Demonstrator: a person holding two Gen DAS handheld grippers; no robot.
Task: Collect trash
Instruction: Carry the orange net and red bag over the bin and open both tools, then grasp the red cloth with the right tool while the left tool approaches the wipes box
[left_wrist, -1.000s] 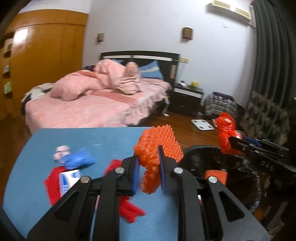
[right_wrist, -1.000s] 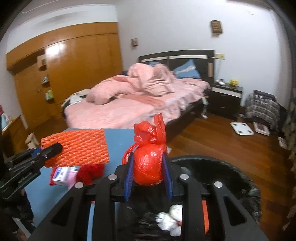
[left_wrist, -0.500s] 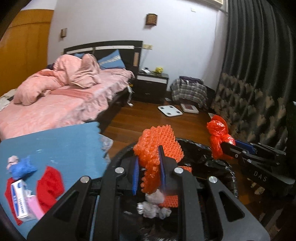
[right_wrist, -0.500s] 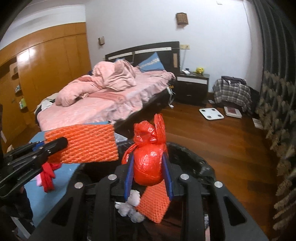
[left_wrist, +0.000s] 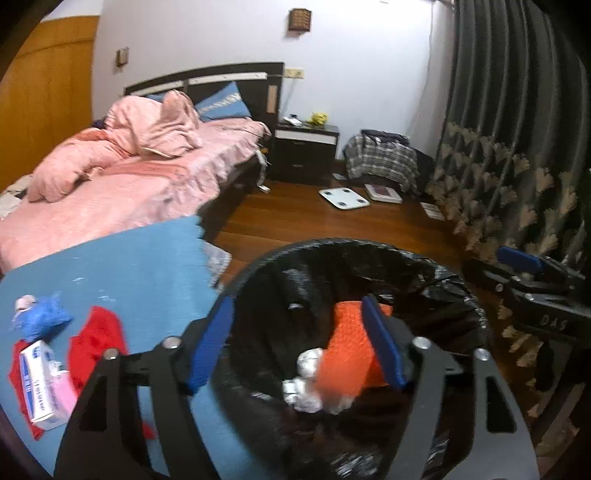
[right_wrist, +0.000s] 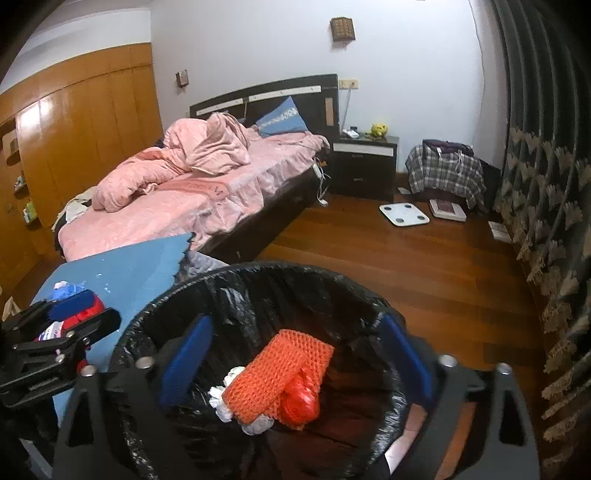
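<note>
My left gripper (left_wrist: 295, 343) hangs over the black-lined trash bin (left_wrist: 369, 251), its jaws opening and nothing pressed between them. Below it an orange foam net (left_wrist: 343, 362), blurred, lies loose in the bin on white crumpled tissue (left_wrist: 303, 391). My right gripper (right_wrist: 295, 358) is also over the bin (right_wrist: 258, 269), jaws opening wide and empty. Under it lie the orange foam net (right_wrist: 280, 373) and a red plastic bag (right_wrist: 301, 398). On the blue table (left_wrist: 129, 266) lie a blue wrapper (left_wrist: 40, 321), red plastic (left_wrist: 98, 343) and a white box (left_wrist: 37, 387).
A pink bed (right_wrist: 177, 199) stands behind the table, with a dark nightstand (right_wrist: 365, 166) beside it. A white scale (right_wrist: 404, 214) and a plaid-covered bag (right_wrist: 443, 173) sit on the wooden floor. Dark curtains (right_wrist: 546, 184) fill the right side.
Both grippers swung from the table side to over the bin and opened. The orange net left the left jaws and the red bag left the right jaws; both now lie in the bin.
</note>
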